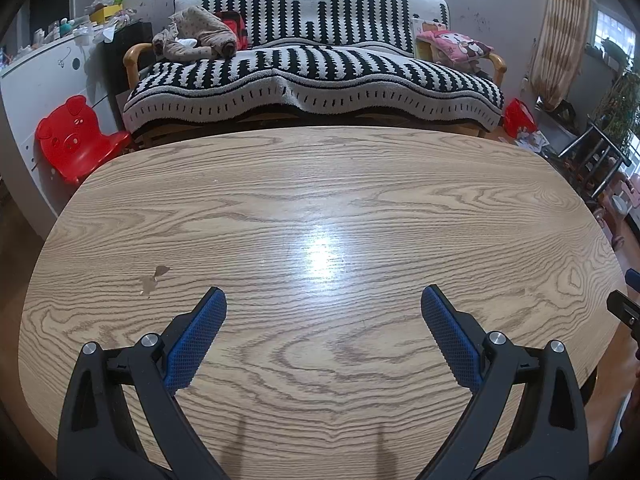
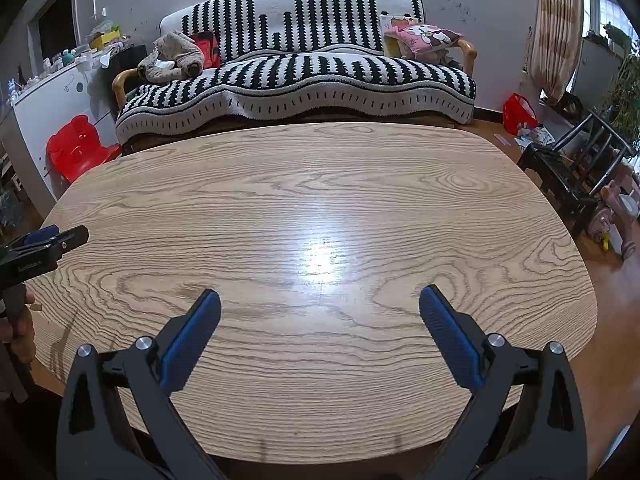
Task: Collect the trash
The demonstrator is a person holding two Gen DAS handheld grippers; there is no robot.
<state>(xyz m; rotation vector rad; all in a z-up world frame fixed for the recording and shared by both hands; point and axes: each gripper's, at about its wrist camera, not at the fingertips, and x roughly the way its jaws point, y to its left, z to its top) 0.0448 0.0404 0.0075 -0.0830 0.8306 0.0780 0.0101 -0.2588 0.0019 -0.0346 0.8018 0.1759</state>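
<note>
Both my tools hover over a bare wooden desk (image 1: 320, 208).
Left tool (image 1: 323, 300) and right tool (image 2: 320, 298) gape wide, empty, ready; no trash visible ahead.

Left gripper (image 1: 323, 300): two black plastic arms, triangular cutouts near base, round silver screw heads at pivots. Fingers (image 1: 202, 330) lined with blue textured pads, fine grid pattern. Right gripper (image 2: 320, 300): same build, black arms, silver screws, blue pads (image 2: 448, 334). Right wrist view shows left unit side-on: black body, small white lettering, unreadable, one silver screw near tip.
</note>
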